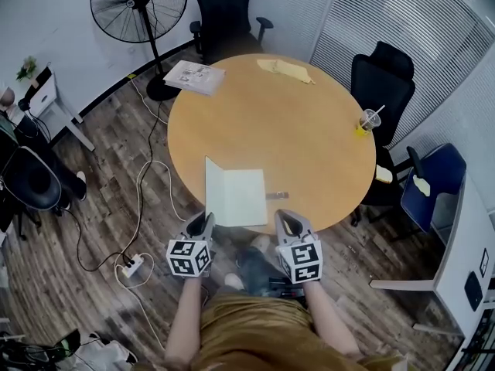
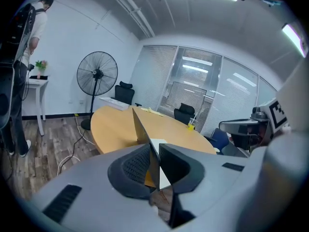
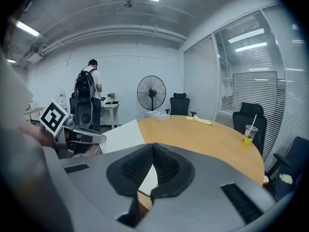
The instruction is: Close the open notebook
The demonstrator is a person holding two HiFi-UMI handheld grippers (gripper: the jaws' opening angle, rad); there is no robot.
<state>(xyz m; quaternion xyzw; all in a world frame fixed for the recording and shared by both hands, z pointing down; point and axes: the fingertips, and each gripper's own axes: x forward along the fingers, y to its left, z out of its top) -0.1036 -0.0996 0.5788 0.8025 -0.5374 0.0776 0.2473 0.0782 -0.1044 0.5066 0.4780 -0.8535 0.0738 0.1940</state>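
Observation:
The white notebook (image 1: 236, 195) lies open near the front edge of the round wooden table (image 1: 309, 130). Its left cover (image 2: 140, 127) is raised and tilted, and I see it edge-on in the left gripper view. My left gripper (image 1: 203, 221) (image 2: 155, 146) is at the notebook's near left corner, jaws a little apart, with the cover's edge standing between them. My right gripper (image 1: 290, 221) (image 3: 153, 146) hovers at the table edge just right of the notebook, shut with nothing in it. From the right gripper view the notebook's page (image 3: 123, 137) shows to the left.
A small dark object (image 1: 277, 195) lies right of the notebook. At the table's right rim stands a cup of yellow drink (image 1: 369, 120); a paper stack (image 1: 195, 76) and a yellow cloth (image 1: 285, 69) lie at the far side. Office chairs (image 1: 383, 83) ring the table. A fan (image 1: 139, 6) stands behind.

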